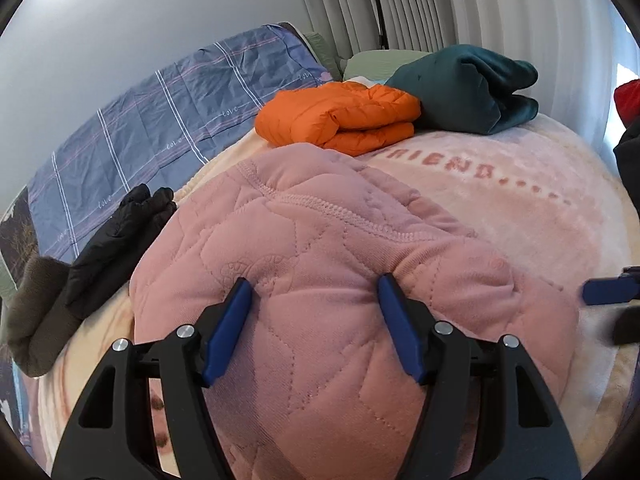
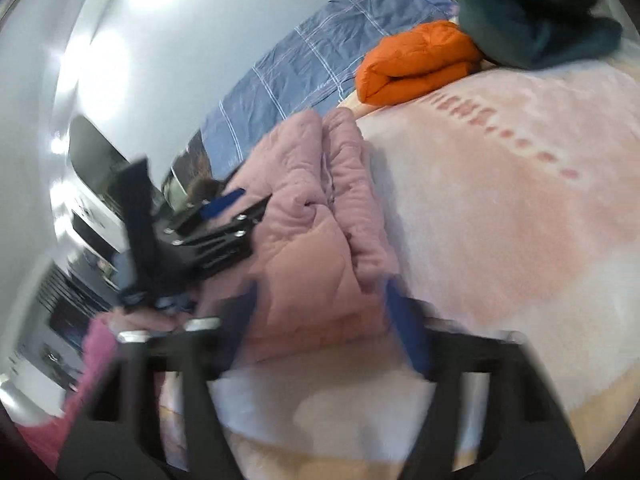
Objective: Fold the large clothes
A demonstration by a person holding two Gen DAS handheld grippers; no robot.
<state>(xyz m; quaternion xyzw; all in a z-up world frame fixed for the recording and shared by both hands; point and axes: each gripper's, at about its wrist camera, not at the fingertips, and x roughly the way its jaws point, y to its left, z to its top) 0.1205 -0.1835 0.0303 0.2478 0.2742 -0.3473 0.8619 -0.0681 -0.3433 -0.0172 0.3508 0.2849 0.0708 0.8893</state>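
Between the spread fingers of the left claw (image 1: 312, 292) lay the pink quilted garment (image 1: 320, 240); the right claw (image 2: 320, 300), also open, should grip its edge squarely.

Right wrist view smeared by motion blur: right gripper (image 2: 320, 304) fingers soft, contact with pink quilted garment (image 2: 304, 240) unreadable. Blanket lettering (image 1: 444, 164) partly covered by orange jacket (image 1: 340, 116). Right gripper (image 1: 608, 292) cut by frame edge, blurred.
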